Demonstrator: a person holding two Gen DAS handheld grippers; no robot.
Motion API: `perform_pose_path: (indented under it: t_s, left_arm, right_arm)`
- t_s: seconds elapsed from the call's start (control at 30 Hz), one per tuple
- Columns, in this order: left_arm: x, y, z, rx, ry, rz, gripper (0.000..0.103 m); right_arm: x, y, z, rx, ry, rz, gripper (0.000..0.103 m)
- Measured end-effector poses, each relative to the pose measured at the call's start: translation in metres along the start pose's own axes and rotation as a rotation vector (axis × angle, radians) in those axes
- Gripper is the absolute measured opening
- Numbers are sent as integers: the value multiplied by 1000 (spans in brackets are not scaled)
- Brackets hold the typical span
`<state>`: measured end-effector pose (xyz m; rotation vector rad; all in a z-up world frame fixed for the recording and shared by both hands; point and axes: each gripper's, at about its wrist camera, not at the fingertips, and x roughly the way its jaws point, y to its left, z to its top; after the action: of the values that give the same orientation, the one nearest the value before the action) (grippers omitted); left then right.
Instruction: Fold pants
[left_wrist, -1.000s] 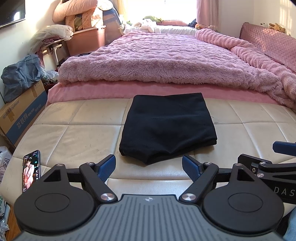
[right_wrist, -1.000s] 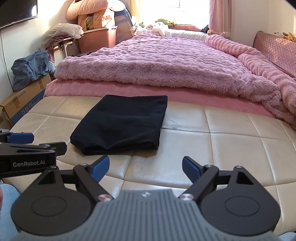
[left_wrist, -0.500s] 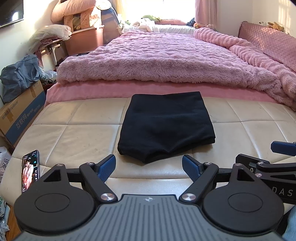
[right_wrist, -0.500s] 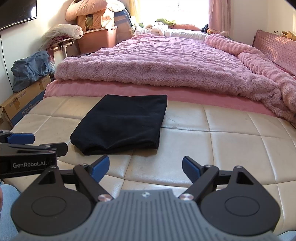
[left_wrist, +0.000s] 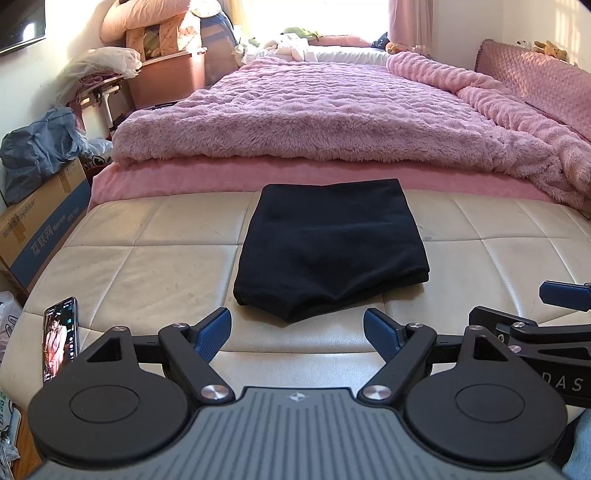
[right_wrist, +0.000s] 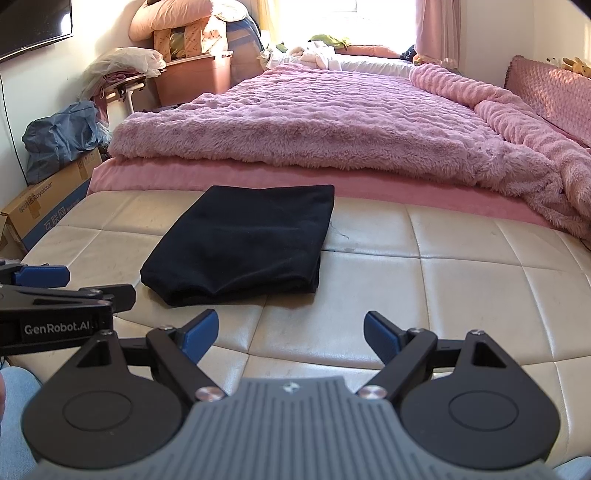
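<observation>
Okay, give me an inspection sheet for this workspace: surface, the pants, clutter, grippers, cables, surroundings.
Surface: cream tufted bench, scuffed, at the foot of the bed.
Job's things: black pants lie folded into a compact rectangle, flat on the bench.
Clutter: phone with its screen lit, near the bench's left corner.
Grippers: left gripper and right gripper both empty, jaws open, held short of the pants.
Cables: nothing seen on the bench.
Surroundings: pink fuzzy blanket on the bed; cardboard box at left.
</observation>
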<state>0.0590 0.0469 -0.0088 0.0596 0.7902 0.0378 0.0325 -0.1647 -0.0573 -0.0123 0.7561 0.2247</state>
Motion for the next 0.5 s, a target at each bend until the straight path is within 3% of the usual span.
perform_pose_path:
  t_s: [0.5]
  left_arm:
    - [1, 0, 2, -1, 10, -7, 95]
  right_arm:
    - [0, 1, -1, 2, -1, -7, 82]
